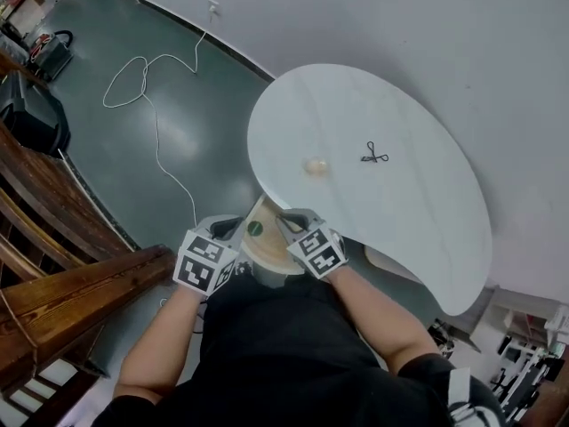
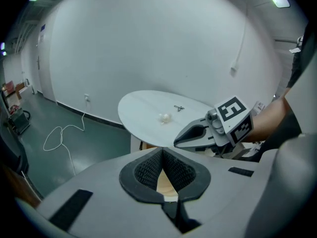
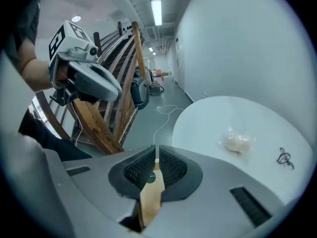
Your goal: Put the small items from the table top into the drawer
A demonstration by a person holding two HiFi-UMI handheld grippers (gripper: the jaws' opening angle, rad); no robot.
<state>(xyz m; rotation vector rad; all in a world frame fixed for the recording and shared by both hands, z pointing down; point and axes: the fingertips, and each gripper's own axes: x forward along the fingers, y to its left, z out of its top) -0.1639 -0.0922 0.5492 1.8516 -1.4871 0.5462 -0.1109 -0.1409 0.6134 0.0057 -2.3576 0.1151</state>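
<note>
Bare left forearm [image 1: 160,345] & right forearm [image 1: 378,314] reach fwd. Grey plastic left gripper [image 2: 162,151] w/ marker cube [image 1: 203,262]: jaw tips together. Grey plastic right gripper [image 3: 155,153]: thin gap, seems empty.

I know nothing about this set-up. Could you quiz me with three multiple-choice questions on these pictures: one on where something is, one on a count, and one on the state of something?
1. Where is the small green round thing?
A. on a shelf
B. in the wooden drawer
C. on the floor

2. How many small things lie on the white table?
A. two
B. four
C. none

3. How does the drawer stand?
A. pushed shut
B. pulled out from under the table edge
C. upside down on the floor

Answers:
1. B: the green spot sits on the drawer's wooden bottom.
2. A: only a pale wrapped item and a small dark item lie there.
3. B: the head view shows its inside below the table edge.
</note>
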